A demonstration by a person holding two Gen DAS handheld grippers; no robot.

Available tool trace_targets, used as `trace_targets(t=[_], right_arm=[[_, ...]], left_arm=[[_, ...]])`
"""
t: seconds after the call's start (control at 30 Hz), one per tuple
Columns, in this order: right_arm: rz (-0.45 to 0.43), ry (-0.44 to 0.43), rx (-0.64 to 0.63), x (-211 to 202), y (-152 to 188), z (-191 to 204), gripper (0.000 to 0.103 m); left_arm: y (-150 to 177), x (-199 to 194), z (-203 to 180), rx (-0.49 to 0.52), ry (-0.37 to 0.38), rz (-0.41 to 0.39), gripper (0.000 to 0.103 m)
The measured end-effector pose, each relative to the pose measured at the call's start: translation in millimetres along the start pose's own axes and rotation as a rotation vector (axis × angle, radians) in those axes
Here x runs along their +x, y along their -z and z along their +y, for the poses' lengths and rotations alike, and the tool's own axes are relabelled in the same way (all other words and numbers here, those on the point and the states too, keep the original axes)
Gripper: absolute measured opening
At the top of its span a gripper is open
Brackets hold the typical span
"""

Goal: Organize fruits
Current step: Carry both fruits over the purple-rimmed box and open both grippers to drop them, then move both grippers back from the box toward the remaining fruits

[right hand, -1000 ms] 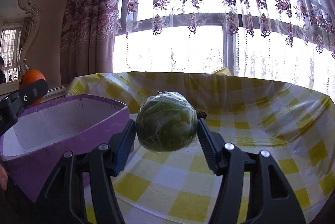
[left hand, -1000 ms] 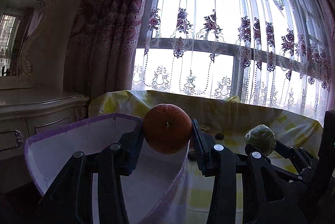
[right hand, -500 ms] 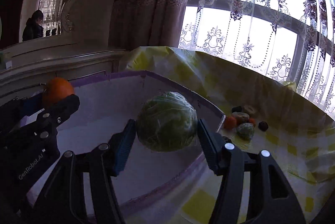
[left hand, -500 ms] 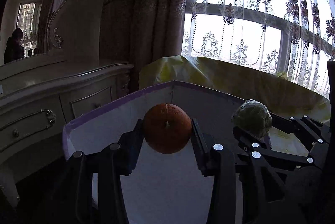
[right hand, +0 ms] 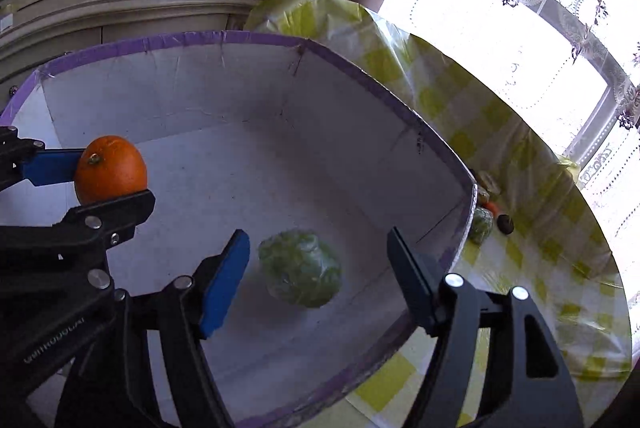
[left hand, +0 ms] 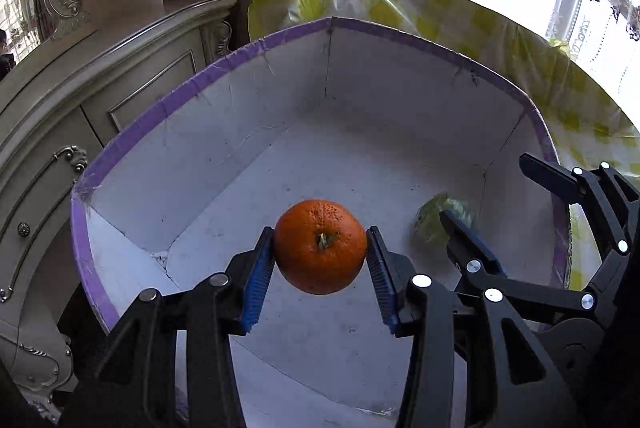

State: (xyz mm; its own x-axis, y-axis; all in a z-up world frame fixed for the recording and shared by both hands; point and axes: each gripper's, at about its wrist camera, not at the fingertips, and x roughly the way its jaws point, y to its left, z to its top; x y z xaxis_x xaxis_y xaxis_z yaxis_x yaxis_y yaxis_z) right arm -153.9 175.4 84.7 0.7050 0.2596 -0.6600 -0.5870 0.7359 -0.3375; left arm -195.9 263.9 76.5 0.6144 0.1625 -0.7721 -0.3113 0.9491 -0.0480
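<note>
My left gripper point(left hand: 320, 260) is shut on an orange point(left hand: 320, 246) and holds it above the floor of a white box with a purple rim point(left hand: 208, 76). The orange also shows in the right wrist view point(right hand: 111, 168). My right gripper point(right hand: 316, 272) is open over the same box point(right hand: 340, 64). A plastic-wrapped green cabbage point(right hand: 300, 268) lies loose on the box floor between its fingers, blurred. In the left wrist view the cabbage point(left hand: 436, 216) lies right of the orange, partly behind the right gripper point(left hand: 492, 196).
The box sits on a table with a yellow checked cloth point(right hand: 500, 132). Several small fruits point(right hand: 482, 224) lie on the cloth just outside the box's right wall. A cream dresser point(left hand: 80, 108) stands to the left, curtains and a window behind.
Both grippers tilted down into the box. My right gripper opened and let go of the cabbage, which dropped to the box floor. The left gripper still holds the orange.
</note>
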Motion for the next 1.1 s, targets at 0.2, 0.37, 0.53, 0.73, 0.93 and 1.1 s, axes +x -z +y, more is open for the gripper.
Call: trace_targets(t=[0.2, 0.37, 0.53, 0.73, 0.93, 1.1], right_arm=[[-0.009, -0.011, 0.007, -0.4, 1.4, 1.3, 0.086], [-0.035, -0.015, 0.021, -1.2, 0.0, -2.2, 0.086], [-0.205, 0.016, 0.098, -29.6, 2.9, -17.4, 0.093], [-0.425, 0.105, 0.305, -68.2, 34.5, -68.1, 0.101], [-0.445, 0.208, 0.638, -73.1, 110.4, -161.9, 0.101], [-0.267, 0.296, 0.933, -43.8, 182.9, -240.9, 0.101]], left_arm=[[-5.8, -3.5, -3.4, 0.016, -0.006, 0.012, 0.087], [-4.5, -5.7, -2.1, 0.007, -0.005, -0.003, 0.087], [-2.4, -43.3, -1.4, -0.028, -0.012, -0.232, 0.087], [8.4, -109.6, -30.6, 0.024, 0.016, -0.608, 0.087], [28.4, -130.1, -105.6, 0.196, 0.152, -0.792, 0.087], [41.7, -83.9, -205.4, 0.48, 0.312, -0.591, 0.087]])
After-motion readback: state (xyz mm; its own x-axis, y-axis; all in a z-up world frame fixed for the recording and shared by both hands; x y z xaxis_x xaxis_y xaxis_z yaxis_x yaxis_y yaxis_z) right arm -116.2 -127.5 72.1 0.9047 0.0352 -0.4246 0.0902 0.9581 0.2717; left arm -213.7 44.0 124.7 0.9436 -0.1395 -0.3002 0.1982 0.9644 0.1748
